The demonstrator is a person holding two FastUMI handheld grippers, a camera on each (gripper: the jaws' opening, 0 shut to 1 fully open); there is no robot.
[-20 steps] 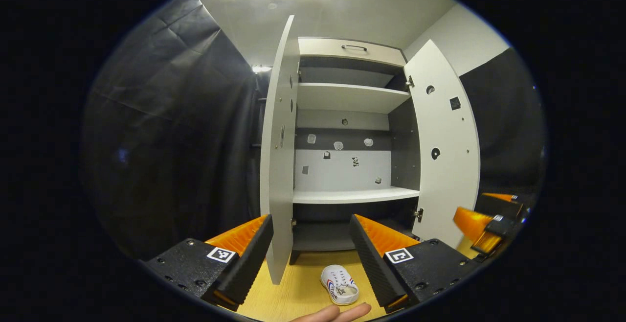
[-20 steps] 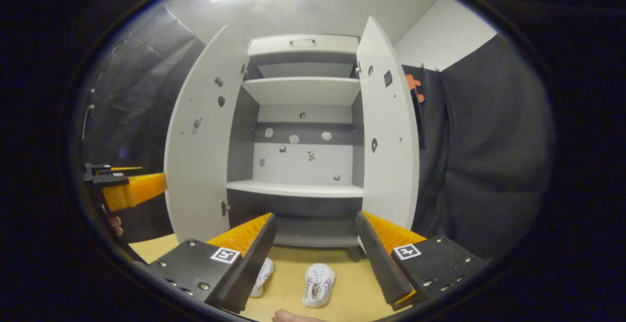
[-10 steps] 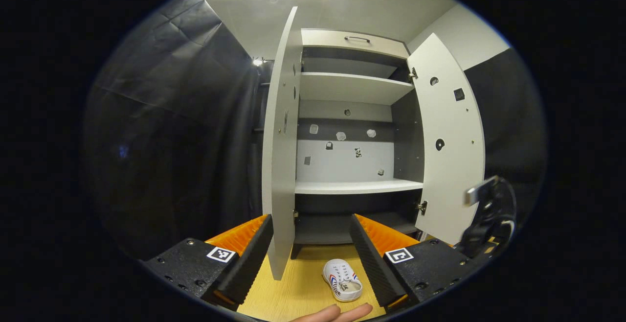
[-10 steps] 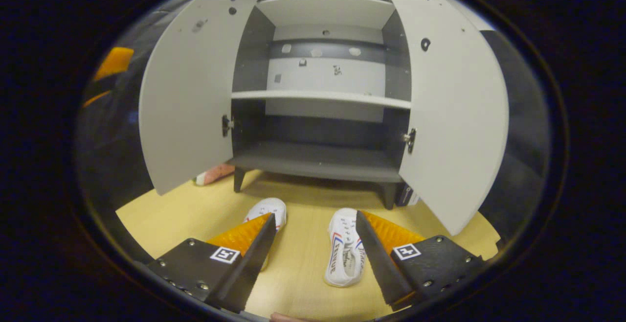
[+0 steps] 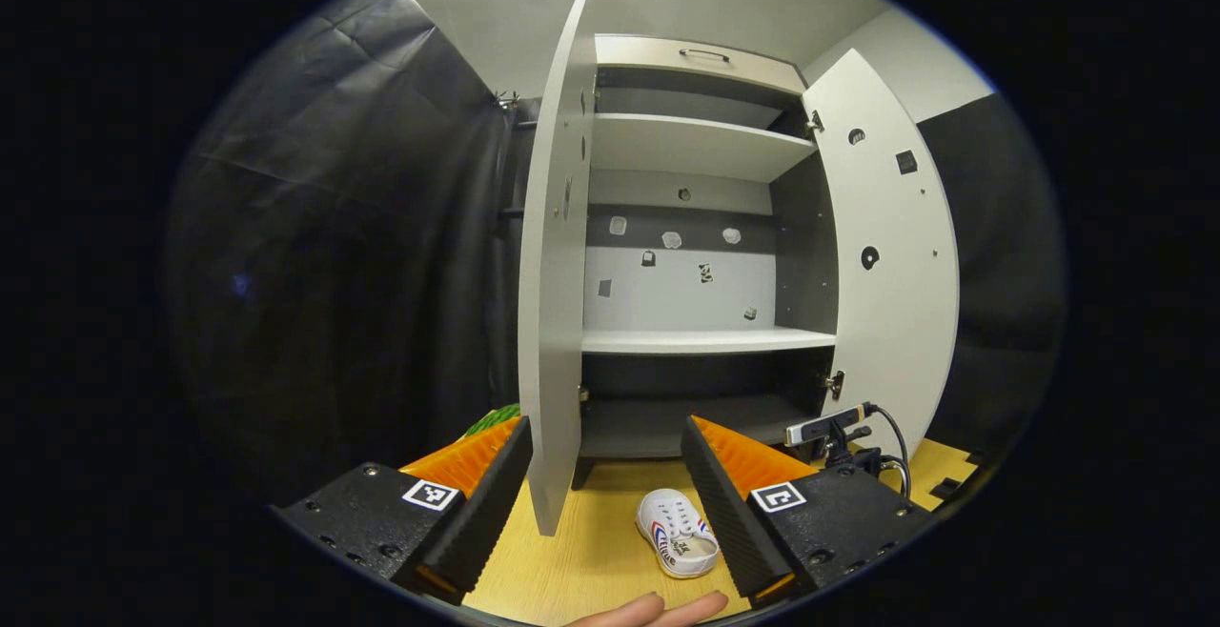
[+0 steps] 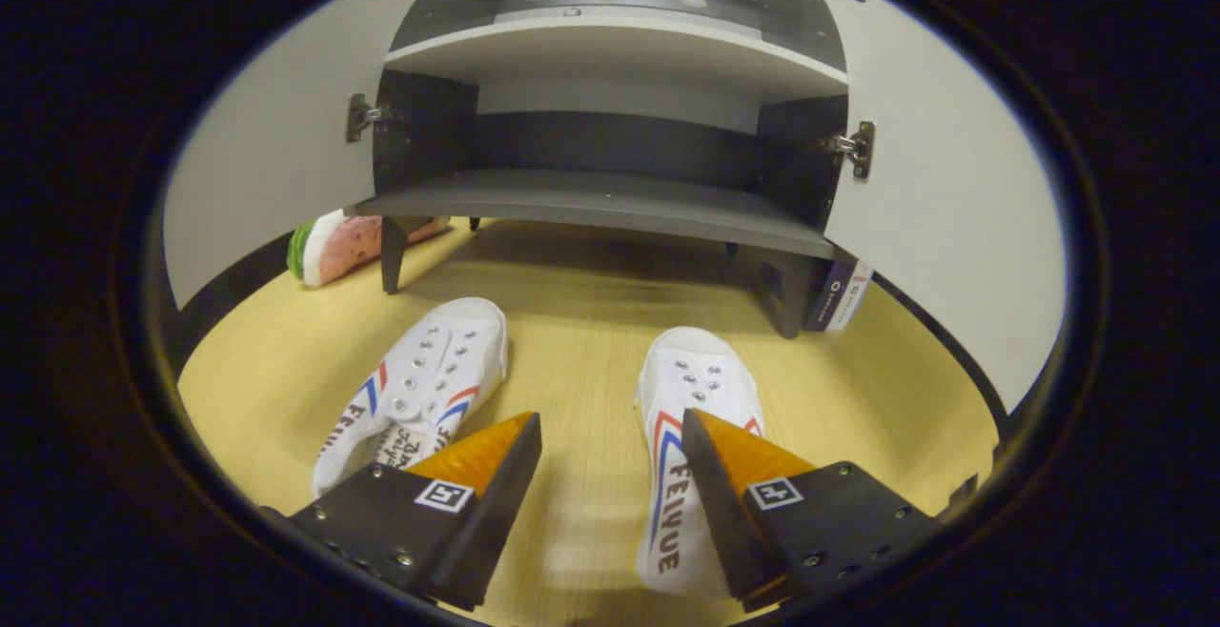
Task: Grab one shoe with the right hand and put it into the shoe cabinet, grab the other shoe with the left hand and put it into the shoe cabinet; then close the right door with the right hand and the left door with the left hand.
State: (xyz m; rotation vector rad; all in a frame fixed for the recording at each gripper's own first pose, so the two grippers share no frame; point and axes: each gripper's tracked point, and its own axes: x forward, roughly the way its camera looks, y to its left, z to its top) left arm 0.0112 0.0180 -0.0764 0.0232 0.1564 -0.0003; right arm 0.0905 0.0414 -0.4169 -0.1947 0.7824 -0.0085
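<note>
Jaws spread wide, the right gripper (image 6: 610, 484) hovers low over the right-hand white sneaker (image 6: 694, 417), lined up to straddle it; the left gripper (image 5: 605, 484) waits open.

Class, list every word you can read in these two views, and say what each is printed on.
"FEIYUE": side of the white canvas shoe with red and blue stripes, on the right in the right gripper view.
Matching white canvas shoe on the left: side and insole lettering too skewed to read.
Small blue and white box: print too small.
</note>
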